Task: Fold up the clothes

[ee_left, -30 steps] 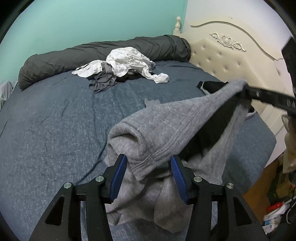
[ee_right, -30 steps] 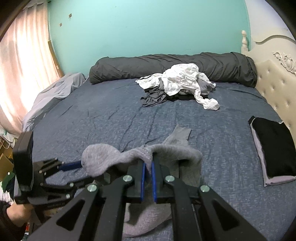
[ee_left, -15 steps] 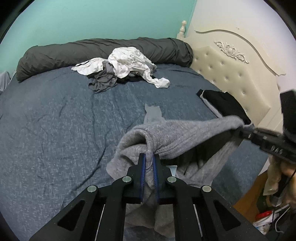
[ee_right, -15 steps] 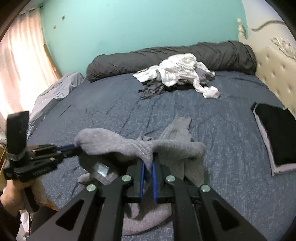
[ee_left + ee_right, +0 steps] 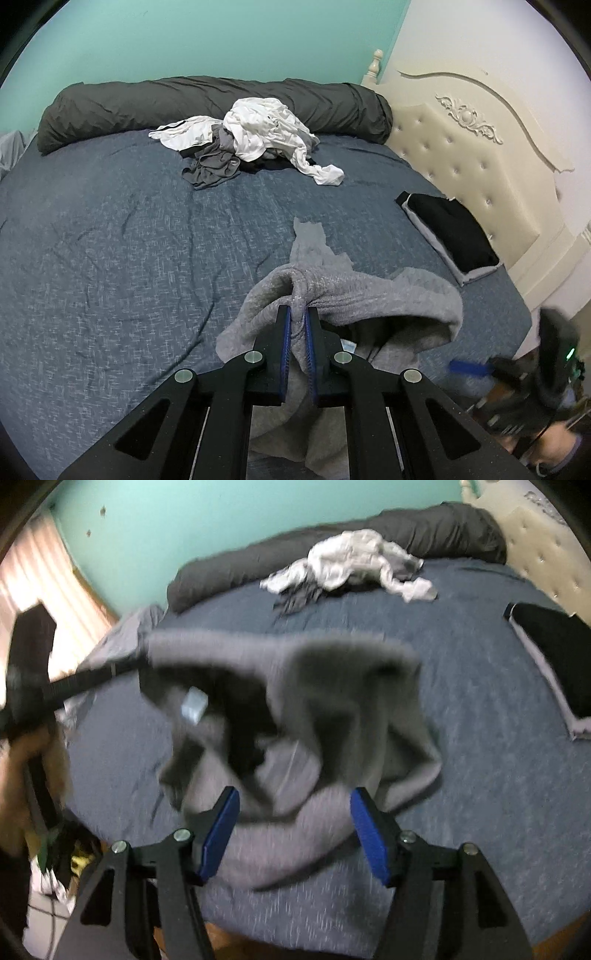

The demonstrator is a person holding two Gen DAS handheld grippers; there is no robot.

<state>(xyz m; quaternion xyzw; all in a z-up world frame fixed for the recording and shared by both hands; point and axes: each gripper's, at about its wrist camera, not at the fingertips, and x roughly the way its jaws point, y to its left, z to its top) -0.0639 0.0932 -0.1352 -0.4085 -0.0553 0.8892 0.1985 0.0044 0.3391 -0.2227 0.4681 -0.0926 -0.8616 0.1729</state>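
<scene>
While the left gripper point(image 5: 298, 314) pinched a bunched edge of the grey sweater point(image 5: 369, 295) between its blue pads, the right gripper point(image 5: 293, 834) stood with its jaws spread wide and nothing between them, just short of the cloth. The sweater was held partly off the blue bedspread point(image 5: 129, 240), near the bed's front edge; one end trailed on the cover toward the middle of the bed and the rest sagged in a loose, open fold below the clamped edge. From the right wrist the garment appeared smeared with motion blur, so its exact lie could not be read there, though a pale tag seemed to show inside it.

As for progress, the sweater was plainly not folded: it was crumpled, with no flat layers or squared edges. A black garment point(image 5: 454, 229) lay folded flat by the cream headboard point(image 5: 480, 155), well apart from the sweater. A heap of white and grey clothes point(image 5: 255, 144) sat unfolded at the far side, against the dark bolster point(image 5: 110, 103). Judging by this, at least the sweater and that heap were left to fold, and one piece lay as the task wants.
</scene>
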